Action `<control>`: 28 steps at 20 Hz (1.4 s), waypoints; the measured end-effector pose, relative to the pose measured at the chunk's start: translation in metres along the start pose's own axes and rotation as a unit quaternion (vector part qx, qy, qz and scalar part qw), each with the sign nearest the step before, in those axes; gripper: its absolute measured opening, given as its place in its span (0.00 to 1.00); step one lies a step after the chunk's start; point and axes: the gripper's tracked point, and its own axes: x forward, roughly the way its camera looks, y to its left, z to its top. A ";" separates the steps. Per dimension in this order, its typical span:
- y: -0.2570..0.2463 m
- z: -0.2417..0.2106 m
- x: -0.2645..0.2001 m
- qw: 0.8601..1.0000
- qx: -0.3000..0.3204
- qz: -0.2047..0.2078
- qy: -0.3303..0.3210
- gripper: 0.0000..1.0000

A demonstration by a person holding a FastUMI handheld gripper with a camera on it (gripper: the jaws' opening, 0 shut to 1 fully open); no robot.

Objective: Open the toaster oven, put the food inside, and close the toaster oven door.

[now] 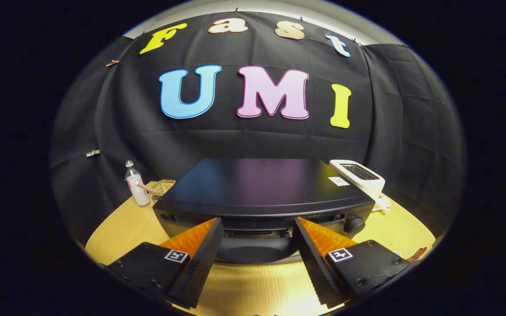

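A black toaster oven (262, 184) stands on the round wooden table (121, 228), seen from above its front. My gripper (257, 219) is open, its fingers spread wide with the tips at the oven's upper front edge. Between the fingers lies the dark, rounded top of the oven door (255, 251), with nothing gripped. Whether the door is ajar I cannot tell. A control knob (354, 224) sits on the oven's front, just right of the right finger. A small reddish-brown piece, possibly the food (417, 253), lies on the table far to the right of the fingers.
A white slot toaster (360, 177) stands behind the oven's right corner. A clear plastic bottle (135, 188) and a small clear container (163, 186) stand left of the oven. Bare tabletop shows below the fingers and at both sides of the oven.
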 end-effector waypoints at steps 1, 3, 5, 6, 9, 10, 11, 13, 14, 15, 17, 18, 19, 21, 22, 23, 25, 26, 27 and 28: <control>-0.001 -0.004 -0.005 1.000 0.001 0.001 0.003 0.99; -0.002 -0.011 -0.015 1.000 0.005 0.002 0.011 0.99; -0.002 -0.020 -0.026 1.000 0.011 0.004 0.022 0.99; -0.002 -0.026 -0.032 1.000 0.011 0.007 0.027 0.98; -0.003 -0.046 -0.048 0.999 0.014 0.016 0.044 0.98; -0.003 -0.054 -0.053 0.998 0.015 0.016 0.051 0.98; -0.004 -0.062 -0.058 0.998 0.013 0.016 0.058 0.99; -0.003 -0.082 -0.068 0.997 -0.002 0.018 0.079 0.99; -0.003 -0.092 -0.072 0.996 -0.013 0.020 0.089 0.99; -0.002 -0.104 -0.076 0.994 -0.019 0.023 0.100 0.99; -0.005 -0.127 -0.080 0.991 -0.020 0.026 0.129 0.99; -0.004 -0.136 -0.081 0.989 -0.020 0.027 0.143 0.99; -0.004 -0.142 -0.082 0.988 -0.024 0.029 0.153 0.99; -0.003 -0.141 -0.086 0.987 -0.034 0.036 0.153 0.99; -0.003 -0.138 -0.089 0.987 -0.040 0.042 0.151 0.99; -0.003 -0.133 -0.092 0.987 -0.047 0.047 0.147 0.98; -0.009 -0.122 -0.101 0.986 -0.059 0.056 0.143 0.98; -0.014 -0.114 -0.107 0.986 -0.062 0.060 0.140 0.98; -0.022 -0.103 -0.113 0.987 -0.064 0.062 0.134 0.98; -0.031 -0.090 -0.120 0.988 -0.066 0.060 0.127 0.98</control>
